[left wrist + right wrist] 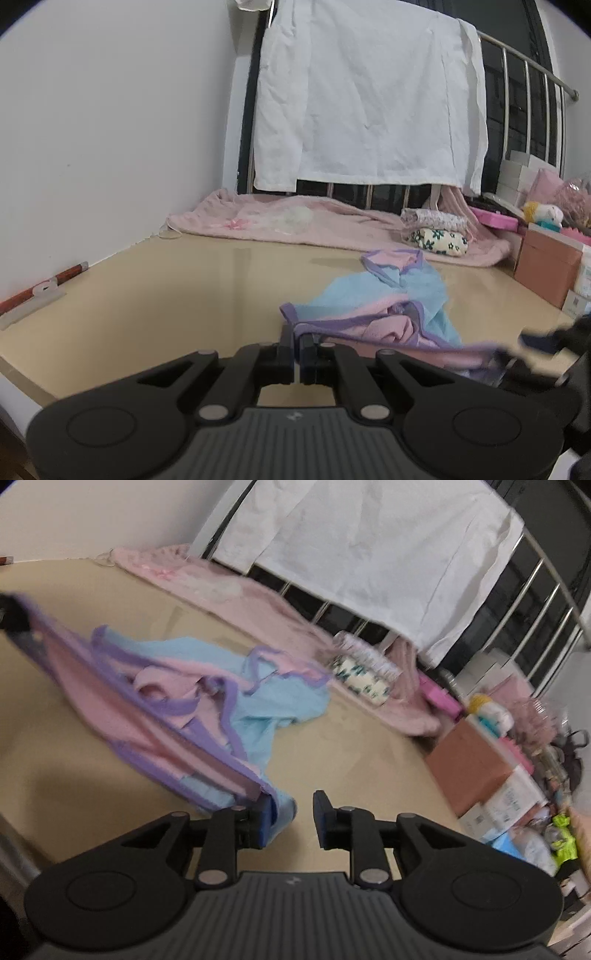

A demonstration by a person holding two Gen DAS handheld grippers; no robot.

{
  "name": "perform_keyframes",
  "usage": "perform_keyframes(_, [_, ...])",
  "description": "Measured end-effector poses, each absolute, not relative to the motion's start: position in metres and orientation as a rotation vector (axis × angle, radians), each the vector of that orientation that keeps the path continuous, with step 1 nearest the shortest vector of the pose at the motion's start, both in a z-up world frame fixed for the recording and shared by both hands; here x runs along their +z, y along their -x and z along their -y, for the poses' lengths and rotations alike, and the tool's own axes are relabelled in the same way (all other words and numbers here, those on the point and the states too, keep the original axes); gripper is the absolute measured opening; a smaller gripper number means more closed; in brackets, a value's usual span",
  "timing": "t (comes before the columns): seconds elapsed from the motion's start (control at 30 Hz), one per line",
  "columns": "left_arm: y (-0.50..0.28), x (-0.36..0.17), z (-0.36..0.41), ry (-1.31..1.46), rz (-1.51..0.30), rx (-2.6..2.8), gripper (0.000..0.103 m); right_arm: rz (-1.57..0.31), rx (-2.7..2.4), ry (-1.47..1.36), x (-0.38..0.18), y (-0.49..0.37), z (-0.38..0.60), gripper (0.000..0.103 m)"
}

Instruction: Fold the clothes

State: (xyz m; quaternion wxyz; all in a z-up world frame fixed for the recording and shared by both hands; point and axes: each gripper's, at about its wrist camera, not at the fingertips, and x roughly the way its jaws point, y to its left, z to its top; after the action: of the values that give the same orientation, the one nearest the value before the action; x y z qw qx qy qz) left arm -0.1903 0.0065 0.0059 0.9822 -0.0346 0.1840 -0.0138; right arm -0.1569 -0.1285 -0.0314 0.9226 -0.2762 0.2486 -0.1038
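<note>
The left gripper (297,338) had its jaws pressed together on the purple-trimmed edge of the garment (391,314), a pink and light-blue piece with purple binding. In the right wrist view the same gripper showed only as a dark shape at the left border, with the cloth stretched taut away from it. The right gripper (295,818) stood with its jaws parted; a corner of the garment (192,701) lay against the inner face of its left finger (264,821), while the other finger (321,818) stood clear of the cloth, so nothing was clamped there.

The garment lay crumpled on the beige table (166,295), its near hem lifted between the two grippers and its blue part spread flat beyond. Behind the garment sat a small stack of folded clothes (436,230), floral prints, resting on a pink blanket (280,221) that ran along the back of the table. To the right of the garment stood a brown box (546,266) amid other boxes and clutter. Left of the garment, at the table's wall edge, lay a red stick (55,278). Farthest back, above the blanket, a white sheet (369,96) hung over a metal railing (532,66).
</note>
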Motion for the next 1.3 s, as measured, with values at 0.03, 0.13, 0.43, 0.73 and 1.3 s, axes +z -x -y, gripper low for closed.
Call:
perform_keyframes(0.03, [0.191, 0.006, -0.006, 0.069, -0.373, -0.031, 0.001, -0.481, -0.229, 0.598, -0.028, 0.163, 0.127, 0.021])
perform_keyframes(0.13, [0.196, 0.005, -0.006, 0.077, -0.378, -0.044, 0.001, -0.406, -0.258, 0.666, -0.013, 0.184, 0.123, 0.021])
perform_keyframes(0.43, [0.198, 0.017, 0.014, 0.072, -0.341, -0.115, 0.001, -0.454, -0.230, 0.554, -0.001, 0.195, 0.148, 0.001])
perform_keyframes(0.73, [0.198, 0.281, -0.045, 0.084, 0.137, -0.156, 0.001, 0.092, -0.128, 0.743, 0.234, 0.222, 0.131, 0.001])
perform_keyframes(1.3, [0.010, 0.325, -0.027, -0.140, -0.068, -0.073, 0.001, 0.028, -0.148, 0.589, 0.319, 0.051, 0.128, 0.002])
